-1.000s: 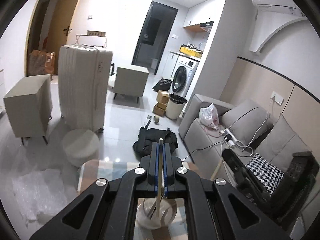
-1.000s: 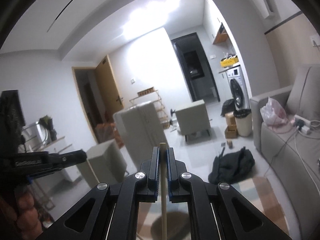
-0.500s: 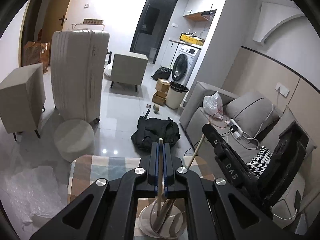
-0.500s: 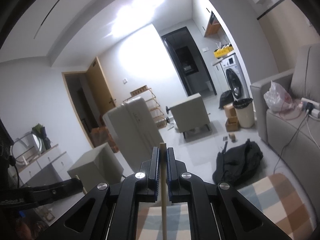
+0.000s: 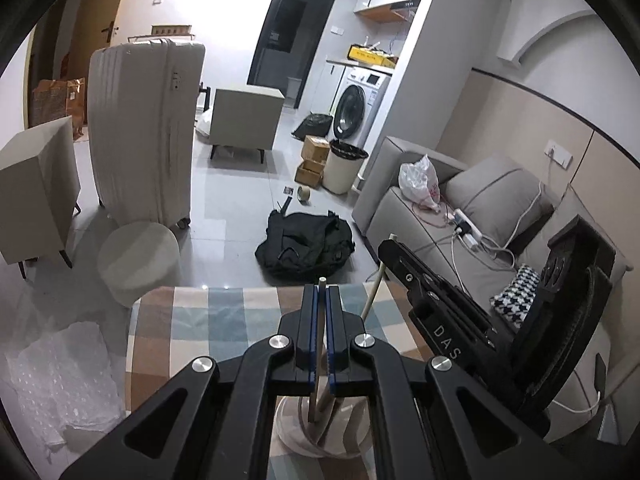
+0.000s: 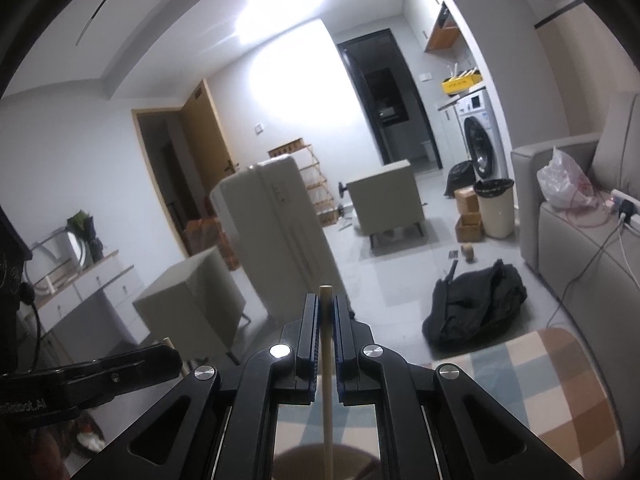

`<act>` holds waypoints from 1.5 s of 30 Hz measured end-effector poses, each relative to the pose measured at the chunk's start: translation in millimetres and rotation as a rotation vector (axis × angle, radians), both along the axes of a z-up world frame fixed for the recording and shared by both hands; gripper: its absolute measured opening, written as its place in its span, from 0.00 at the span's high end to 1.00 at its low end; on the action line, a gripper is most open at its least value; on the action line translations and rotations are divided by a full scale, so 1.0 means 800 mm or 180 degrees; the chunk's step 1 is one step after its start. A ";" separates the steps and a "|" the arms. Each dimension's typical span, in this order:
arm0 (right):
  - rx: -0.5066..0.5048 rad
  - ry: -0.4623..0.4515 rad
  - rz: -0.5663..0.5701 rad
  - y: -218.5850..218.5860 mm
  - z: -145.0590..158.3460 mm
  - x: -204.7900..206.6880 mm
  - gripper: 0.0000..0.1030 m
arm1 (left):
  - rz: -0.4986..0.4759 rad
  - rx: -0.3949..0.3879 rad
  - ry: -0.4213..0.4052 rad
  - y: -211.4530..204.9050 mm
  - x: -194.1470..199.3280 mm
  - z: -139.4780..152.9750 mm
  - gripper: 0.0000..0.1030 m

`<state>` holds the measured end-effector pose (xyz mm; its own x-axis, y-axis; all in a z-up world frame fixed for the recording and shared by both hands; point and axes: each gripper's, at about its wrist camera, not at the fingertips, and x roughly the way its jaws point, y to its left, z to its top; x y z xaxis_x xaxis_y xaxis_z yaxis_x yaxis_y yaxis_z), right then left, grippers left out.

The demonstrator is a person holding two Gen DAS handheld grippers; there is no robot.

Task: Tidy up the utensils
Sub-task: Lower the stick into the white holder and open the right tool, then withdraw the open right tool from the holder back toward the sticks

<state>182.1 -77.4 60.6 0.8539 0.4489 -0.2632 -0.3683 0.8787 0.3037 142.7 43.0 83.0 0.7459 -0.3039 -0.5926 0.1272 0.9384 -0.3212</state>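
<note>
My left gripper is shut on a thin pale wooden chopstick that slants down into a white round holder on the checked tablecloth. Other sticks stand in that holder. To its right, my right gripper holds a second chopstick tilted toward the holder. In the right wrist view, my right gripper is shut on its chopstick, whose lower end reaches the holder rim. My left gripper shows at the left edge.
Beyond the table edge lie a black bag, a round white stool, a tall white suitcase and grey cabinets. A grey sofa with cables and a plastic bag runs along the right. Bubble wrap lies at the left.
Both grippers have sunk toward the holder, each still gripping its chopstick. The right gripper has come closer in from the right in the left wrist view, and more tablecloth shows.
</note>
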 end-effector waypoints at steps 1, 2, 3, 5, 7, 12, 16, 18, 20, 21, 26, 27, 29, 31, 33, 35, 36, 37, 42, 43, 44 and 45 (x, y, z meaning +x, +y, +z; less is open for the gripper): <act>-0.0007 0.0021 0.0028 0.000 -0.001 -0.001 0.92 | -0.0027 -0.0015 0.0047 0.000 0.000 -0.001 1.00; -0.0004 0.0066 0.0080 -0.002 -0.002 -0.003 0.91 | -0.0054 -0.0046 0.0107 0.002 0.001 -0.001 1.00; -0.0011 0.0101 0.0095 -0.003 -0.003 -0.003 0.91 | -0.0073 -0.0056 0.0158 0.002 0.002 -0.002 1.00; 0.0025 0.0160 0.0113 -0.010 -0.003 -0.007 0.90 | -0.0050 -0.0019 0.0233 0.000 0.001 0.000 0.97; 0.0085 0.0252 0.0109 -0.020 -0.002 -0.013 0.81 | 0.0021 0.0030 0.0277 0.002 -0.002 0.003 0.84; 0.0216 0.0324 -0.0068 -0.055 0.012 -0.040 0.69 | 0.0191 -0.0007 0.0238 0.016 -0.025 0.011 0.63; 0.0237 0.0351 -0.0156 -0.076 0.021 -0.075 0.58 | 0.0342 -0.0016 0.0239 0.020 -0.049 0.019 0.54; 0.0239 0.0362 -0.0175 -0.084 0.026 -0.095 0.53 | 0.0375 -0.0010 0.0230 0.017 -0.060 0.022 0.51; 0.0234 0.0367 -0.0188 -0.090 0.031 -0.117 0.47 | 0.0422 0.0027 0.0226 0.013 -0.068 0.024 0.45; 0.0234 0.0363 -0.0198 -0.091 0.033 -0.130 0.46 | 0.0447 0.0050 0.0222 0.012 -0.072 0.024 0.43; 0.0234 0.0305 -0.0213 -0.098 0.046 -0.177 0.34 | 0.0543 0.0099 0.0171 0.003 -0.099 0.029 0.37; 0.0224 0.0293 -0.0210 -0.098 0.047 -0.186 0.32 | 0.0547 0.0117 0.0161 0.001 -0.103 0.029 0.36; 0.0185 0.0293 -0.0206 -0.098 0.048 -0.200 0.30 | 0.0564 0.0183 0.0121 -0.006 -0.115 0.030 0.29; 0.0129 0.0281 -0.0188 -0.097 0.047 -0.214 0.28 | 0.0568 0.0224 0.0094 -0.011 -0.127 0.029 0.25; 0.0071 0.0272 -0.0182 -0.094 0.043 -0.228 0.25 | 0.0563 0.0268 0.0074 -0.016 -0.137 0.025 0.23; 0.0017 0.0260 -0.0160 -0.094 0.039 -0.240 0.21 | 0.0566 0.0330 0.0075 -0.020 -0.146 0.018 0.22; -0.0018 0.0258 -0.0155 -0.093 0.036 -0.247 0.20 | 0.0557 0.0356 0.0090 -0.022 -0.150 0.013 0.22; -0.0050 0.0260 -0.0144 -0.092 0.033 -0.253 0.18 | 0.0556 0.0374 0.0096 -0.023 -0.155 0.012 0.22; -0.0155 0.0350 -0.0136 -0.092 0.012 -0.277 0.15 | 0.0609 0.0450 0.0074 -0.029 -0.173 -0.003 0.15; -0.0144 0.0374 -0.0159 -0.095 0.009 -0.280 0.14 | 0.0609 0.0451 0.0051 -0.030 -0.178 -0.007 0.14; -0.0116 0.0415 -0.0185 -0.099 0.004 -0.285 0.13 | 0.0596 0.0456 0.0047 -0.031 -0.180 -0.009 0.13; -0.0097 0.0454 -0.0198 -0.101 -0.001 -0.287 0.12 | 0.0585 0.0480 0.0046 -0.034 -0.184 -0.011 0.12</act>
